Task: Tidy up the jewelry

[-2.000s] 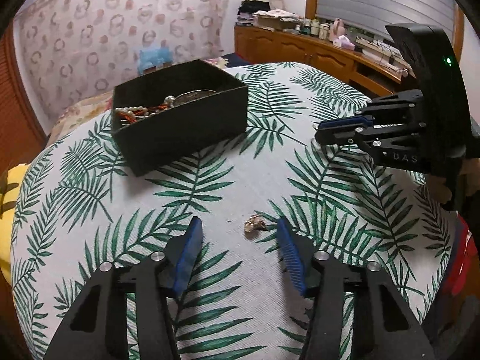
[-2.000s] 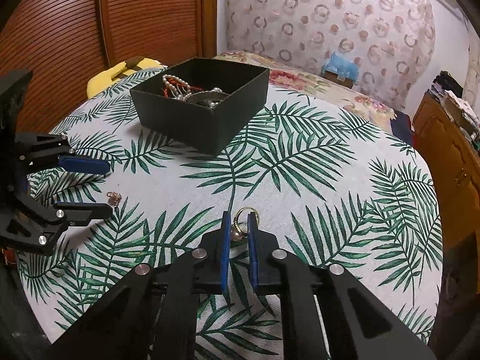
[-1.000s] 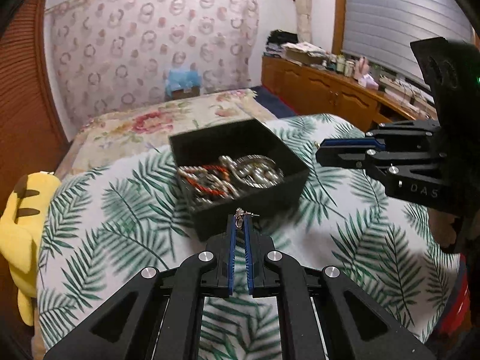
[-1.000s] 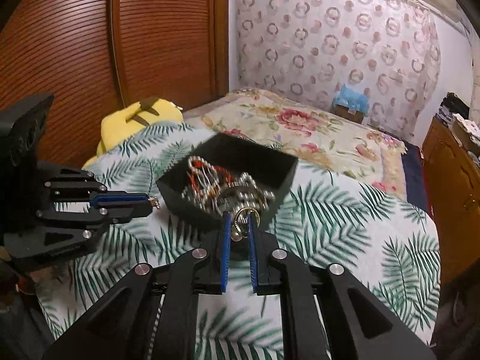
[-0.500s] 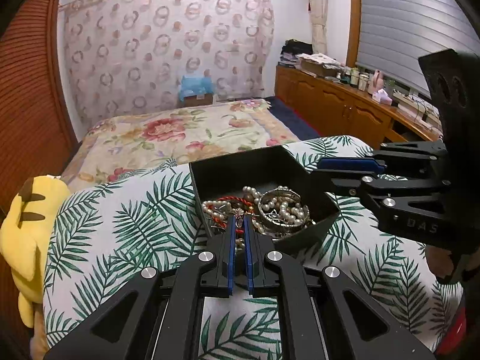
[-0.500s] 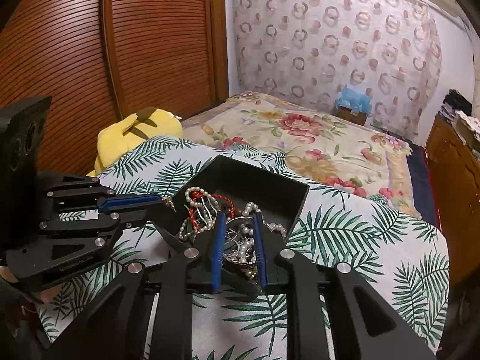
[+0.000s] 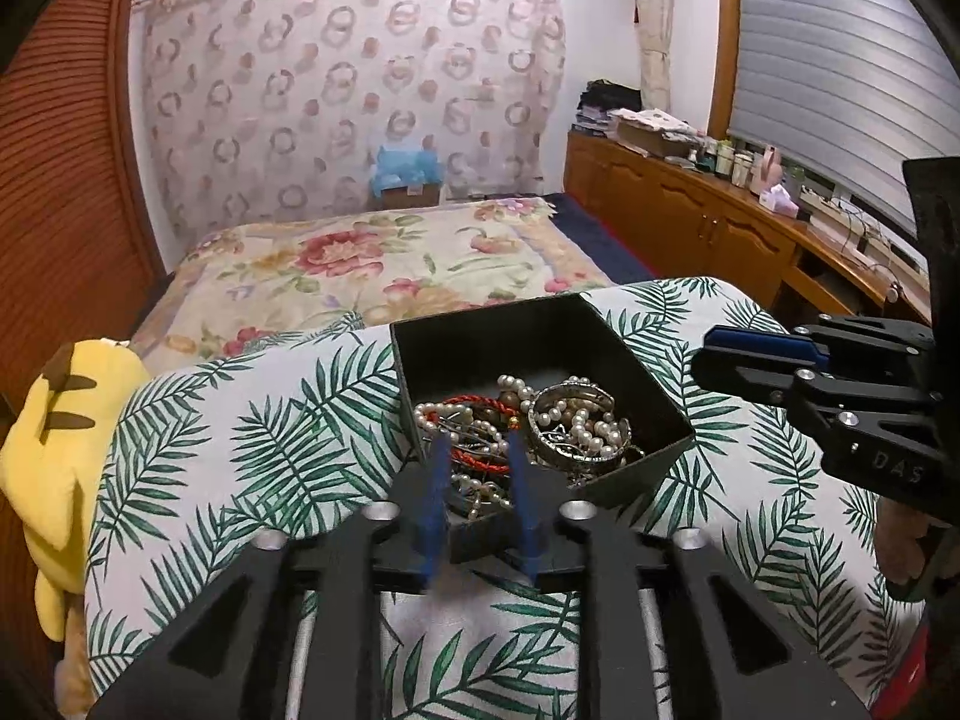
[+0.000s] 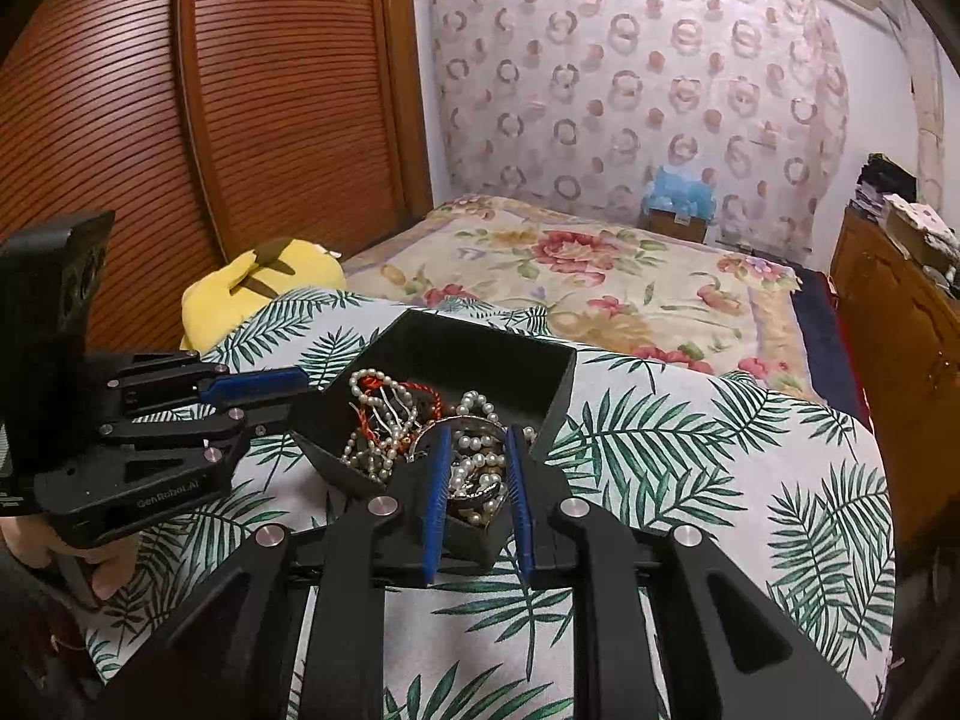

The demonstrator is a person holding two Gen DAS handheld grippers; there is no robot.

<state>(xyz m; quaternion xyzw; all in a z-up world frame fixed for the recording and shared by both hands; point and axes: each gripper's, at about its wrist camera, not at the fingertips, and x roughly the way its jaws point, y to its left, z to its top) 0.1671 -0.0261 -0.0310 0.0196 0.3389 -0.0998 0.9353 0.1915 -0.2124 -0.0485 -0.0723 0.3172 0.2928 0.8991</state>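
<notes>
Left gripper and right gripper fingers both apart, empty, tips over near corners of black box holding pearl necklaces, bangle, on palm-print worktop.

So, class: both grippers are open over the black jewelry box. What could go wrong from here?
1. The left gripper and right gripper hang over the same black box, so they might collide.
2. A finger could snag the tangled pearl strands and red cord and drag them out.
3. The box sits on soft leaf-print cloth; a nudge might tip it.
</notes>
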